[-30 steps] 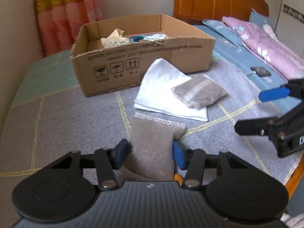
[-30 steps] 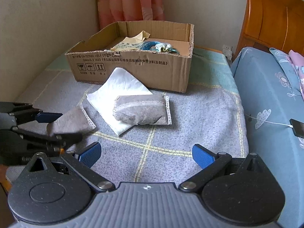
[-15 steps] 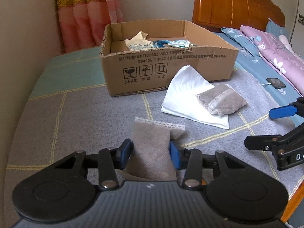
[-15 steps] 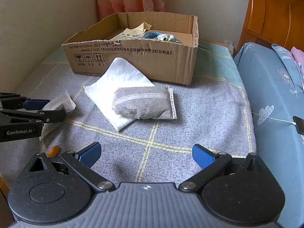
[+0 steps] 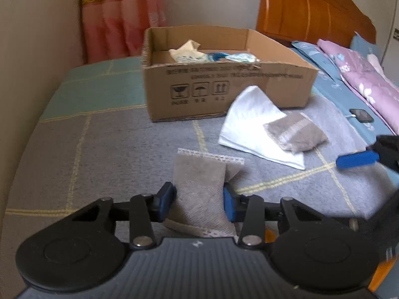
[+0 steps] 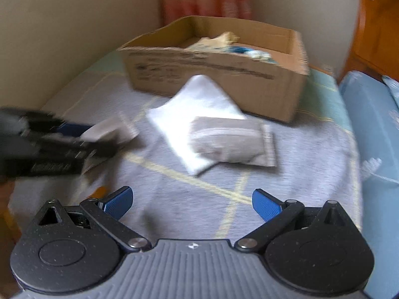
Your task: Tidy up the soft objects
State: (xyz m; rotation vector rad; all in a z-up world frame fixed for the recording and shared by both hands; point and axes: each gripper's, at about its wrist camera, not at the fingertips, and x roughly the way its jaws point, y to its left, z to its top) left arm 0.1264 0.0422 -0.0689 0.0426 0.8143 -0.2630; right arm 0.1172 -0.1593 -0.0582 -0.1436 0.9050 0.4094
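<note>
The left claw [image 5: 199,200] has just been closing and now clamps the grey pouch [image 5: 199,189] above the bed [image 5: 99,149], so the pouch appears ready to go into the cardboard box [image 5: 224,87], while the right claw [image 6: 192,205] stands apart, empty.
</note>
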